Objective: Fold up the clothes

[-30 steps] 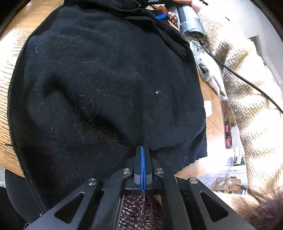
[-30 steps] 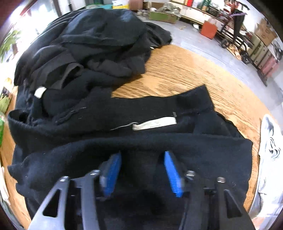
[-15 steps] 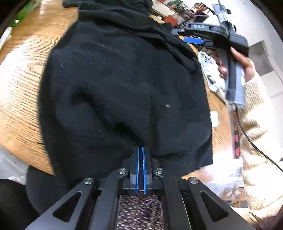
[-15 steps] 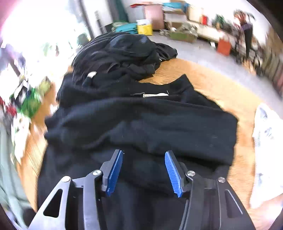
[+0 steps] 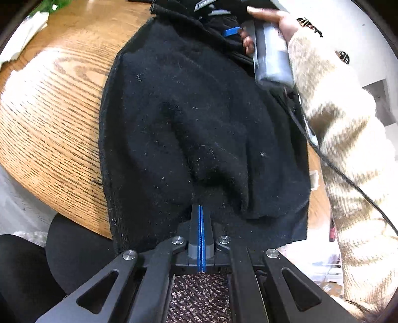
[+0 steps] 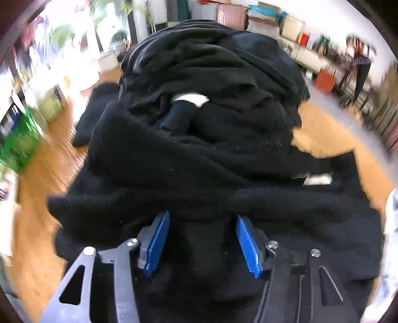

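Currently the black sweater (image 5: 199, 119) lies spread on the wooden tabletop (image 5: 54, 104), and all places below are given relative to it.

Left claw (image 5: 200, 211): its blue pads are pressed together with a pinch of the sweater's near hem between them. The hem hangs over the tabletop's rounded near edge. Bare wood lies open along the sweater's left edge. A white cloth (image 5: 22, 37) sits well beyond that edge at the far left.

Right claw (image 6: 202, 238): its jaws stand moderately wide and are opening. The blue pads (image 6: 158, 242) hover over the sweater's folded upper edge; black knit shows between them, but the pads do not press on it. In the left wrist view this claw (image 5: 232, 31) sits at the sweater's far right corner, held by a hand (image 5: 273, 22) in a cream knit sleeve (image 5: 348, 139). A black cable (image 5: 348, 179) runs along the sweater's right side.

A pile of black clothes (image 6: 211, 74) lies just beyond the sweater's far edge, touching it. A white label (image 6: 318, 179) shows near the neckline. Bare wood is open on the sweater's right (image 6: 323, 131) and left sides. The right wrist view is blurred.
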The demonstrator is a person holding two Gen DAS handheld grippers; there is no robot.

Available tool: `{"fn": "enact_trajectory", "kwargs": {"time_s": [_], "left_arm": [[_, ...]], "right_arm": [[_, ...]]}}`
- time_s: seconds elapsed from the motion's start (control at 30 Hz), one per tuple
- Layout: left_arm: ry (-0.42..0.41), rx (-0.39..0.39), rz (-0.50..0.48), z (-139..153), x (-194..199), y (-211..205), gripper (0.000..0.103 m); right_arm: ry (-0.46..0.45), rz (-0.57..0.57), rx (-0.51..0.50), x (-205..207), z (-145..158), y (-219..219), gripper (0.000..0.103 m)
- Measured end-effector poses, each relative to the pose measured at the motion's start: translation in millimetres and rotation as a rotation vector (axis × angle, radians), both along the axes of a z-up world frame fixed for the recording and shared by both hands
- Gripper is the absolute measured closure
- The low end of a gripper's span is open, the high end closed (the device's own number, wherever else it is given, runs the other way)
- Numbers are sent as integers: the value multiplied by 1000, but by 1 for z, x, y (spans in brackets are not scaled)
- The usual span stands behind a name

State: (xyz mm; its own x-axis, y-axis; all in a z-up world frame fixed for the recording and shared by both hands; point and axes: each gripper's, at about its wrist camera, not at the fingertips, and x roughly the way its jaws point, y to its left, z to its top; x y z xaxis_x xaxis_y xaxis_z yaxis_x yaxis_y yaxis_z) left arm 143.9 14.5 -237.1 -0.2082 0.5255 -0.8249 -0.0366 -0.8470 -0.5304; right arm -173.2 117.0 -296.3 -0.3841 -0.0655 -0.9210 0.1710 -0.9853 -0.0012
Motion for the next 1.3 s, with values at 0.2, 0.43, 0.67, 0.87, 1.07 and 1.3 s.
{"fn": "enact_trajectory", "kwargs": {"time_s": [0.2,0.43,0.67,0.87,1.07,1.3], "left_arm": [[24,-15,-15,1,2,3,100],[95,10,2,17,6,-12,99],[238,-178,44,45,-41,-25,99],[143,-313,5,22,-73,2,99],[149,-390,-27,2,-77,23,99],[157,-333,22,2,-79,0,99]], "right_arm": [[-23,-17,23,-23,-4,-7,36],[27,72,-175,14,12,26,57],[153,76,-122,207,58,141,52],[27,-50,-151,295,24,207,61],[-27,-26,-223,330,-6,198,61],[-65,-62,-115,341,-14,194,71]]}}
